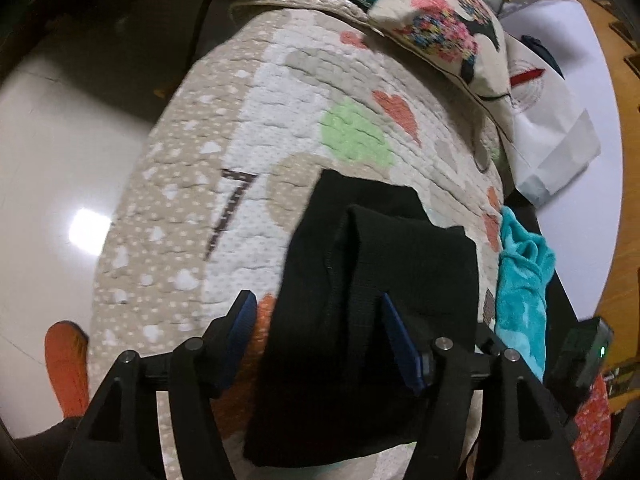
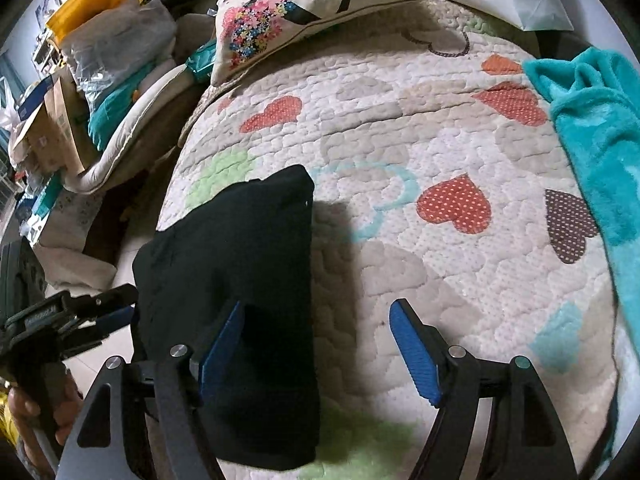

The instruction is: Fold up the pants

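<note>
The black pants lie folded into a compact bundle on the heart-patterned quilt. They also show in the right wrist view at the lower left. My left gripper is open, its blue pads on either side of the bundle's near part, holding nothing. My right gripper is open over the quilt, with its left pad beside the bundle's right edge. The left gripper's body shows at the far left of the right wrist view.
A teal fleece cloth lies at the quilt's right edge, also in the right wrist view. A printed cushion and a white bag sit at the back. Piled clutter stands to the left. Glossy floor lies left of the bed.
</note>
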